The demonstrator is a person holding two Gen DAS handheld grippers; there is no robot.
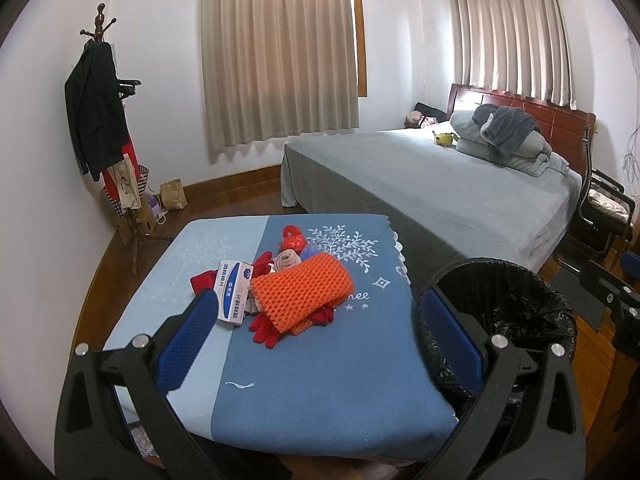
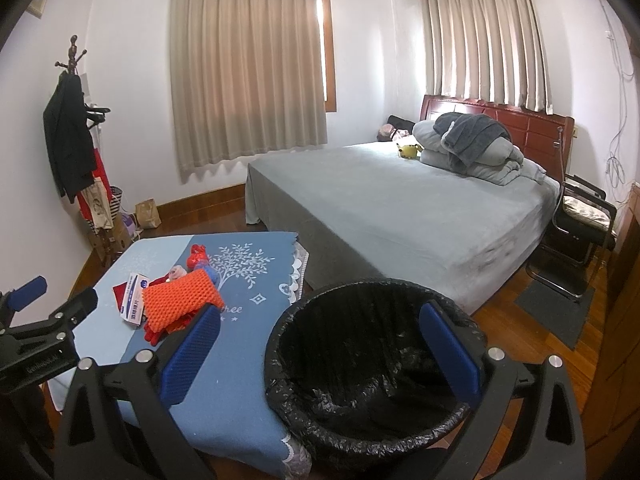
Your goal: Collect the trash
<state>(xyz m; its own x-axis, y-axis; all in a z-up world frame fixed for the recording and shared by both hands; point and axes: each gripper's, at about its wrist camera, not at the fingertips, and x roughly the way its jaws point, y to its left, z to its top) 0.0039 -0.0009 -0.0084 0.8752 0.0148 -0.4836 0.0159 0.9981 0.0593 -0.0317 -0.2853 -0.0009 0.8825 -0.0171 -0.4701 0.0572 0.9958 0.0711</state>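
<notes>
Peering inside the bin (image 2: 360,360), the right view alone shows its liner.

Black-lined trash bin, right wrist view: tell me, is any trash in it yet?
No. The black-lined trash bin shows only its crinkled liner inside; the orange foam mesh remains on the blue-clothed table.

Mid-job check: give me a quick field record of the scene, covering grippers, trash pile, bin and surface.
left hand-held gripper: open, empty, facing the pile
right hand-held gripper: open, empty, over the bin
trash pile: orange foam net, white box, red scraps, all on the table
bin: black liner, beside the table, looks empty
surface: table with blue cloth
</notes>
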